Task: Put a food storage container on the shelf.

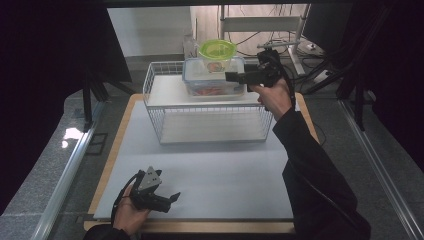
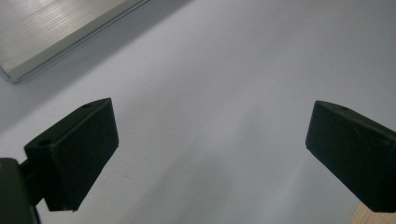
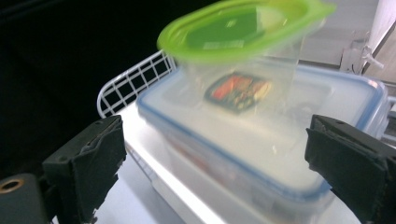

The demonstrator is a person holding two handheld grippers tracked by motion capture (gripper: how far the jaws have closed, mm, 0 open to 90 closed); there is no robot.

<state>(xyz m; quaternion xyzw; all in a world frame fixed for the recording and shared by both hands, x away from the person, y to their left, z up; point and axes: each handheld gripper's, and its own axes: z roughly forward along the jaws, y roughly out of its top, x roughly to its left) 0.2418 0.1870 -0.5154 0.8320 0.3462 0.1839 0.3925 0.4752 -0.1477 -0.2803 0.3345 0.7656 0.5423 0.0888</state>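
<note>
Stack: green-lid tub (image 1: 217, 53) sits on top of flat blue-rim box (image 1: 213, 77), both on upper shelf of wire rack (image 1: 165, 107), far-centre of worktop (image 1: 200, 175).
Right tongs (image 1: 231, 76): at right end of the box, pointing left, jaws spread wide, pads not pressing anything; in right gripper view (image 3: 215, 154) the box corner (image 3: 280, 154) lies between the jaws and the tub (image 3: 243, 51) leans just above.
Left tongs (image 1: 174, 197): near-left, low over the worktop, jaws wide apart, nothing between them (image 2: 210, 149).
Risk 1: tub looks tilted on the box lid; a nudge from the right jaws would prob tip it off the far or left side of the rack.
Risk 2: box seems wider than the jaw gap at that corner; closing there gives a shallow pinch, box may slip or swing.
Risk 3: pulling the box w/ tub on top, whole stack slides and the tub falls.
Risk 4: rack is light wire; a sideways push could shift it on the worktop.
</note>
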